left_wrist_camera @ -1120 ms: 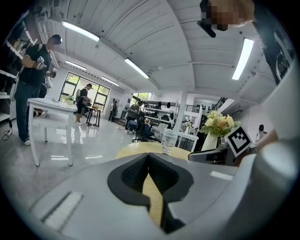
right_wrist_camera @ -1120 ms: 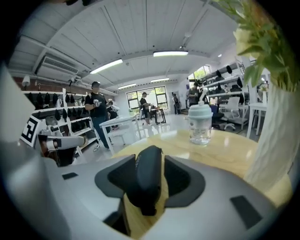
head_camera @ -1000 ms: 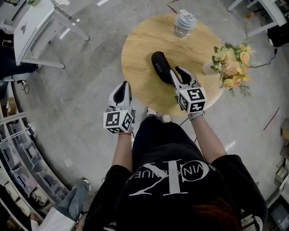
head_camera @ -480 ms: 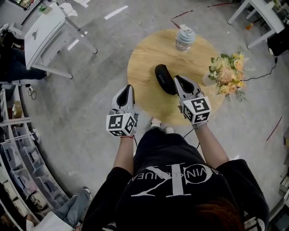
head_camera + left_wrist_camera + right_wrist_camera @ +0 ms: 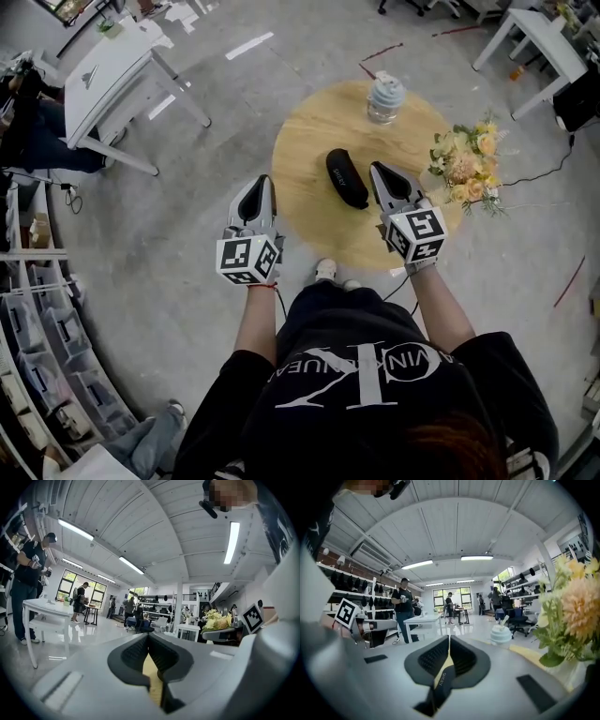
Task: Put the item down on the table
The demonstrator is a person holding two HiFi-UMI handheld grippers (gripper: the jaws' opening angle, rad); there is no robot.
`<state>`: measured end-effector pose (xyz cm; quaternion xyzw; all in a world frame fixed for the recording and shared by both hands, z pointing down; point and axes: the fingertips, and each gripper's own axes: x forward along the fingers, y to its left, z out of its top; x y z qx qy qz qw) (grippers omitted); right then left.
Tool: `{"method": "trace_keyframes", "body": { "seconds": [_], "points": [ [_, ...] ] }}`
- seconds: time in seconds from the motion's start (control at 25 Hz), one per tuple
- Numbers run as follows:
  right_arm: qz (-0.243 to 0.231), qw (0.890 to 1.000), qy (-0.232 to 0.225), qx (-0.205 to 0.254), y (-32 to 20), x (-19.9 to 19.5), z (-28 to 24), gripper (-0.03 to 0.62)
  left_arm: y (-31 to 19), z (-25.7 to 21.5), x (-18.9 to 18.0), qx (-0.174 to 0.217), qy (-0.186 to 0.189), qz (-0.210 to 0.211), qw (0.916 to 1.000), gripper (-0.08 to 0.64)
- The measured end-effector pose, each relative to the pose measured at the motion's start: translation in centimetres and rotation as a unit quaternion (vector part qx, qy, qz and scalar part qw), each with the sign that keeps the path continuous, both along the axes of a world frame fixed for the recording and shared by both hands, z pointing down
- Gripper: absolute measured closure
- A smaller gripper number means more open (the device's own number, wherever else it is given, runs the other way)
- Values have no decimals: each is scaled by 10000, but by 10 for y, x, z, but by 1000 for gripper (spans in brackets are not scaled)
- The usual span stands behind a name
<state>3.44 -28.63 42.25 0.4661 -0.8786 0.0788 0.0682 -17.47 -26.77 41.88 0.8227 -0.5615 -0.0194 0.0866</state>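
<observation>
The right tongs (image 5: 379, 171) are shut tip to tip with nothing between them, as the right gripper view (image 5: 449, 641) shows. The black oblong case (image 5: 347, 177) with pale lettering lies flat on the round wooden counter (image 5: 309, 141) just to their left; a sliver of bare wood shows between it and them. In the right gripper view a strip of the case (image 5: 443, 681) shows through the gap below the closed tips. Ahead of these tongs stands a lidded jar (image 5: 385, 97), and to their right, at the counter's rim, a bouquet (image 5: 466, 164) of yellow and peach flowers. The left tongs (image 5: 260, 180) are likewise closed and empty, held over the grey floor (image 5: 187, 244) just left of the counter's edge, well apart from the case
</observation>
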Motion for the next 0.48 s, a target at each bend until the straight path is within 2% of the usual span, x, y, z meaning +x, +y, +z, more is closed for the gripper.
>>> {"method": "trace_keyframes", "body": {
  "seconds": [0.48],
  "points": [
    [-7, 9993, -163, 327, 11, 4, -36, 572, 14, -20, -7, 160, -30, -137, 9998, 548]
  ]
}}
